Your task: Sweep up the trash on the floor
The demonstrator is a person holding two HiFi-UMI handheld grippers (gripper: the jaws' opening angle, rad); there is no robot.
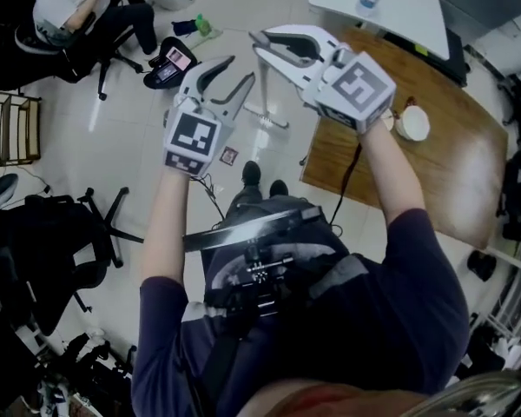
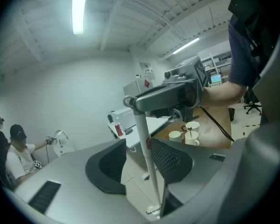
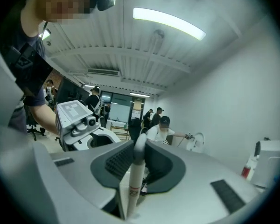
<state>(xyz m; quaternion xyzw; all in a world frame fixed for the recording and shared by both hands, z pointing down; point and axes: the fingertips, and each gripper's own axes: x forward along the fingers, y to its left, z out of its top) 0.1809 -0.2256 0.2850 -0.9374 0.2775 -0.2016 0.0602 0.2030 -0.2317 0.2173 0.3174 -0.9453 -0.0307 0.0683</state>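
Two handheld grippers are held up in front of a person standing on a pale tiled floor (image 1: 139,163). A thin white handle (image 3: 136,171) is clamped between the two dark pads (image 3: 117,163) of the right gripper (image 1: 259,44). The jaws are closed partway, pressing on it from both sides, and its rounded top end is seen just past the fingertips in the right gripper view. From that grip the handle runs down toward the floor, where its lower end is seen in the head view beyond the person's shoes (image 1: 252,174).

The left gripper (image 1: 241,68) is held lower and just beside the right one, with its jaws spread apart and nothing gripped. In the left gripper view the handle is seen passing through the gap between those jaws. It lies close against the ribbed pad (image 2: 170,158) on the view's right and clear of the pad on the left. Whether it touches the right-hand pad cannot be told. A small red label (image 2: 148,144) is seen on the handle at that height.

A small dark square scrap (image 1: 230,155) lies on the floor near the shoes. A wooden table (image 1: 434,181) with a white cup (image 1: 412,123) stands at the right, a black office chair (image 1: 69,250) at the left, and a seated person (image 1: 61,7) is seen at the top left
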